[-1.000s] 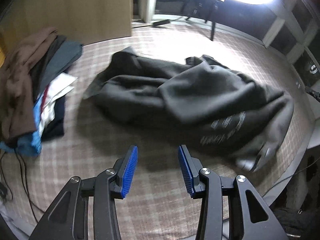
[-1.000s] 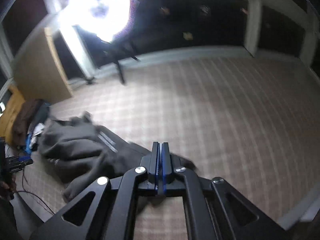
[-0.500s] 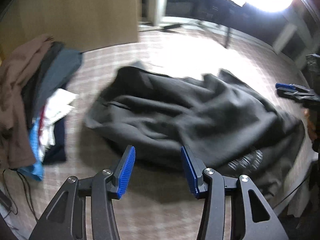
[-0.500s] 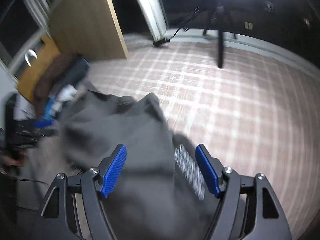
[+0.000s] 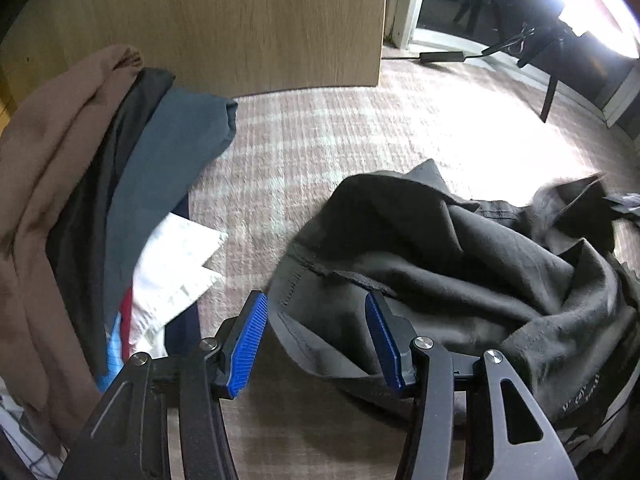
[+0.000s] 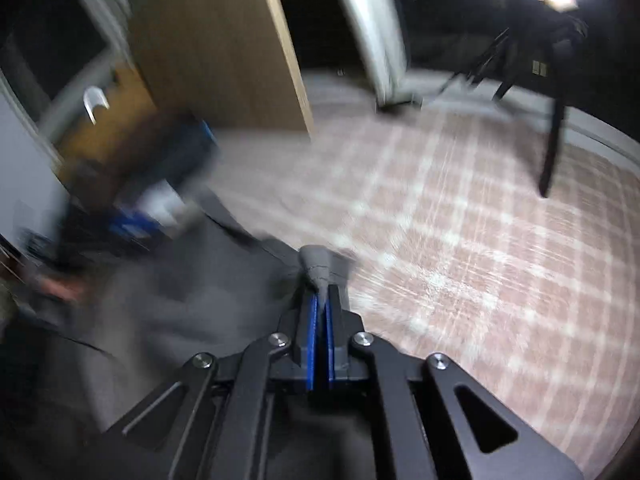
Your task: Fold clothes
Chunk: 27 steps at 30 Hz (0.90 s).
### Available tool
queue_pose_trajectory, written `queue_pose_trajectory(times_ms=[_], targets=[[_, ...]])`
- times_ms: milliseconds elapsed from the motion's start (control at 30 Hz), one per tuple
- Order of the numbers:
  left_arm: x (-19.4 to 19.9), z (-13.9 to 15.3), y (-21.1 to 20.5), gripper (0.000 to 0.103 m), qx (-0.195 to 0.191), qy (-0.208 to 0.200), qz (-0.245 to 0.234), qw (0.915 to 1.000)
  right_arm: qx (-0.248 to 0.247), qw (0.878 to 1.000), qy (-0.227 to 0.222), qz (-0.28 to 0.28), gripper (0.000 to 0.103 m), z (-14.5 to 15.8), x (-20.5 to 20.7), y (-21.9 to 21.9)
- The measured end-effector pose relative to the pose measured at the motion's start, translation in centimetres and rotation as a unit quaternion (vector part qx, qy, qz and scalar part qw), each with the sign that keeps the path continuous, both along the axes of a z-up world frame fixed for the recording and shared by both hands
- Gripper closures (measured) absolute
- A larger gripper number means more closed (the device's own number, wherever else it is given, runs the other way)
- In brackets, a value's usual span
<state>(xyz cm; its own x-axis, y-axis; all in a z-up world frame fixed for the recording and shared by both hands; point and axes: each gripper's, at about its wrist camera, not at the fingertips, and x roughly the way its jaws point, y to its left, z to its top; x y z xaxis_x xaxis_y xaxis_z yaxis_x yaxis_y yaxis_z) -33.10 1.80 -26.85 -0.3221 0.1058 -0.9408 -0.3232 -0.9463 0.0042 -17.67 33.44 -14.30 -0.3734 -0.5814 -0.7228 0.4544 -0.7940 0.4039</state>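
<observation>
**One limp dark garment, crumpled on the checked bedspread**

One dark grey sweatshirt (image 5: 460,264) lies rumpled: soft, floppy, best taken at hems. Right gripper (image 6: 322,312) pinches a fabric corner; left gripper (image 5: 316,340) hangs spread over its near hem. Clothes pile (image 5: 92,200) sits left.

The right gripper (image 6: 321,308) has its jaws pressed together on a bit of the dark shirt (image 6: 320,266). The rest of the shirt lies blurry to the left of the jaws, on the checked bed (image 6: 460,240).
</observation>
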Motion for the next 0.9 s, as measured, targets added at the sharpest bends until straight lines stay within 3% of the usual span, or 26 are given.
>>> queue_pose_trajectory(times_ms=[100, 333, 533, 733, 900], targets=[[-0.1, 0.6, -0.6, 0.054, -0.008, 0.002, -0.019, 0.9998, -0.054, 0.998, 0.014, -0.029, 0.099, 4.3, 4.0, 4.3], [-0.9, 0.2, -0.1, 0.039, 0.009, -0.014, -0.057, 0.9983, -0.068, 0.983, 0.035, -0.166, 0.099, 9.6, 13.6, 15.4], [-2.6, -2.3, 4.2, 0.037, 0.036, -0.053, -0.088, 0.9941, -0.032, 0.972, 0.004, -0.232, 0.099, 7.5, 17.8, 18.1], [-3.4, -4.1, 8.9, 0.036, 0.026, -0.062, -0.120, 0.9904, -0.015, 0.970, -0.007, -0.242, 0.099, 5.3, 17.5, 18.1], [-4.2, -3.3, 8.9, 0.036, 0.048, -0.066, -0.099, 0.9918, 0.001, 0.969, -0.019, -0.245, 0.099, 4.2, 16.9, 18.4]])
